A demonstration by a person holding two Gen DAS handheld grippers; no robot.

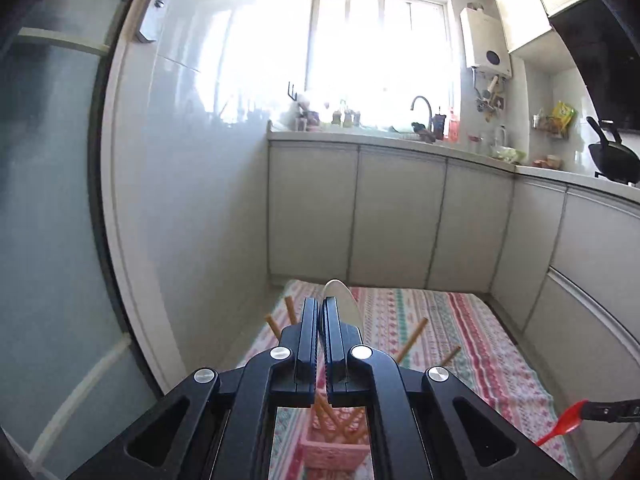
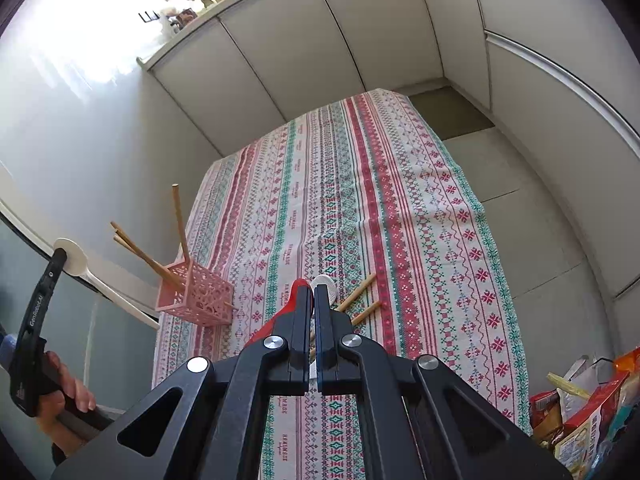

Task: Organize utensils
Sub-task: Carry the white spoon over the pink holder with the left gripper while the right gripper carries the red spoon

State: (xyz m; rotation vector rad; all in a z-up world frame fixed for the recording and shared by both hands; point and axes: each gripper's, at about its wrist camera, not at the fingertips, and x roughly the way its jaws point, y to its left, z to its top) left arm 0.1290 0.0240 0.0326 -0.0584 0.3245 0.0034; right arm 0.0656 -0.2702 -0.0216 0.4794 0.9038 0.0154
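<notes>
My left gripper [image 1: 320, 308] is shut on a white spoon [image 1: 344, 300], held up above the pink basket [image 1: 332, 448]; the right wrist view shows this spoon [image 2: 76, 260] hanging left of the basket [image 2: 196, 296]. Several wooden chopsticks [image 2: 140, 252] stand in the basket. My right gripper [image 2: 312, 292] is shut on a red spoon [image 2: 294, 300], which also shows in the left wrist view [image 1: 564, 424]. Under it lie another white spoon [image 2: 326, 282] and two chopsticks [image 2: 358, 290] on the cloth.
The patterned tablecloth [image 2: 400, 200] covers the table. Grey kitchen cabinets [image 1: 396, 212] stand beyond its far edge and to the right. Snack packets [image 2: 588, 404] sit off the table's right side. A glass door [image 1: 52, 200] is on the left.
</notes>
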